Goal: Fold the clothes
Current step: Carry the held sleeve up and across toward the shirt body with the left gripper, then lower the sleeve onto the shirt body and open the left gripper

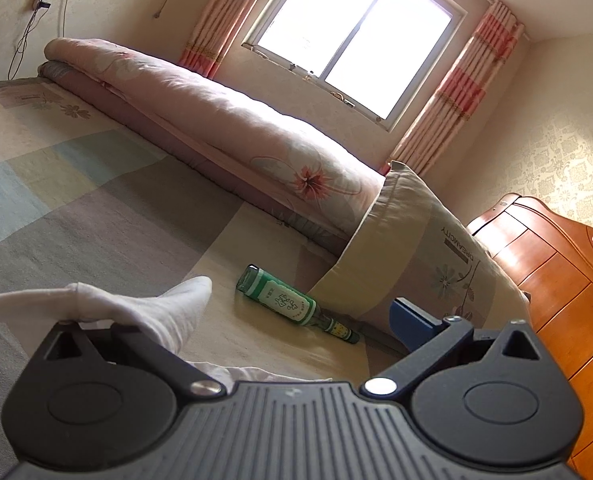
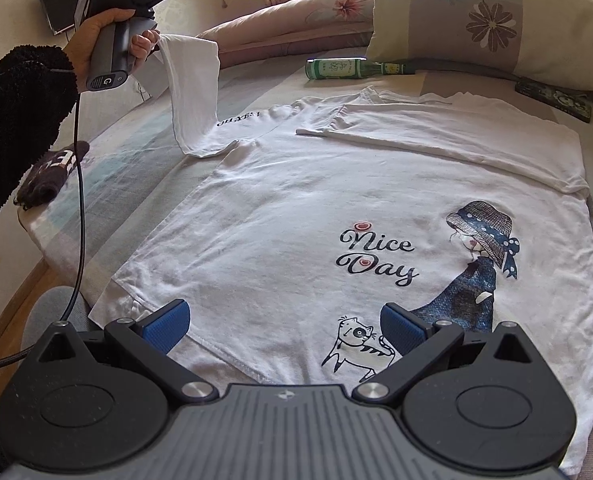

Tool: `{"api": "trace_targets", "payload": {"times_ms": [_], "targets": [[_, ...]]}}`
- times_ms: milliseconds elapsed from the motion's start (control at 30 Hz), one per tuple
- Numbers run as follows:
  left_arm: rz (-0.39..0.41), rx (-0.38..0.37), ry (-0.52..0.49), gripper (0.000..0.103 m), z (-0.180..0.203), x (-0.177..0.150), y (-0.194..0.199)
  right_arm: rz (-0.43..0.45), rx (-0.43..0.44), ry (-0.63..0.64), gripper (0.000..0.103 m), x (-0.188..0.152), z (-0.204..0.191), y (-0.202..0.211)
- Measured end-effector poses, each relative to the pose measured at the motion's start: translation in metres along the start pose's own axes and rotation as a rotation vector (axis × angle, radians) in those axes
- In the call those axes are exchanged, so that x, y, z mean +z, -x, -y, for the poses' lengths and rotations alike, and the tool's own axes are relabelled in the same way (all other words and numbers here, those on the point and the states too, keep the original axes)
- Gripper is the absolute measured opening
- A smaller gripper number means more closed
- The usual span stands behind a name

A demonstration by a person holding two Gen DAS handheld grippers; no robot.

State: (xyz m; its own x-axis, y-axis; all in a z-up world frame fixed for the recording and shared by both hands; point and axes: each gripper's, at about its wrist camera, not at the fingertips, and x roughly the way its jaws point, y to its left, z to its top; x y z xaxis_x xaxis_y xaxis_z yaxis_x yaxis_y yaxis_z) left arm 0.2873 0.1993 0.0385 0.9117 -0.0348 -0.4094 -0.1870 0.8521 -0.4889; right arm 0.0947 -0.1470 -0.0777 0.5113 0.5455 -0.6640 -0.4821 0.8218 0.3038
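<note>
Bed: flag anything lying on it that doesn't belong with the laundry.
A green glass bottle lies on its side on the bedspread, just beyond the white T-shirt and against the pillow. It is odd beside clothes being folded. A dark flat object sits under the pillow's edge.

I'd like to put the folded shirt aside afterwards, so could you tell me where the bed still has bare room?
Bare bedspread lies between the white T-shirt and the rolled quilt, left of the green bottle. It is crowded by the pillow, where the bottle and a dark case lie, and at the dark garment.
</note>
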Motion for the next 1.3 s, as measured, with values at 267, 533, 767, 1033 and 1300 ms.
{"api": "trace_targets", "payload": {"times_ms": [267, 533, 767, 1033, 1300], "targets": [[-0.036, -0.013, -0.039, 0.102, 0.041, -0.006, -0.015, 0.025, 0.034, -0.029, 0.103, -0.005, 0.013, 0.002], [-0.097, 0.029, -0.129, 0.102, 0.081, -0.019, -0.032, -0.02, -0.038, 0.001, 0.103, -0.01, 0.016, -0.001], [-0.121, 0.053, -0.156, 0.102, 0.106, -0.028, -0.045, 0.003, 0.001, 0.028, 0.103, -0.015, 0.015, 0.006], [-0.14, 0.054, -0.211, 0.102, 0.139, -0.04, -0.064, -0.025, 0.003, 0.004, 0.103, -0.023, 0.024, 0.001], [-0.187, 0.047, -0.263, 0.102, 0.163, -0.059, -0.08, -0.032, -0.091, 0.02, 0.103, -0.024, 0.029, 0.012]]}}
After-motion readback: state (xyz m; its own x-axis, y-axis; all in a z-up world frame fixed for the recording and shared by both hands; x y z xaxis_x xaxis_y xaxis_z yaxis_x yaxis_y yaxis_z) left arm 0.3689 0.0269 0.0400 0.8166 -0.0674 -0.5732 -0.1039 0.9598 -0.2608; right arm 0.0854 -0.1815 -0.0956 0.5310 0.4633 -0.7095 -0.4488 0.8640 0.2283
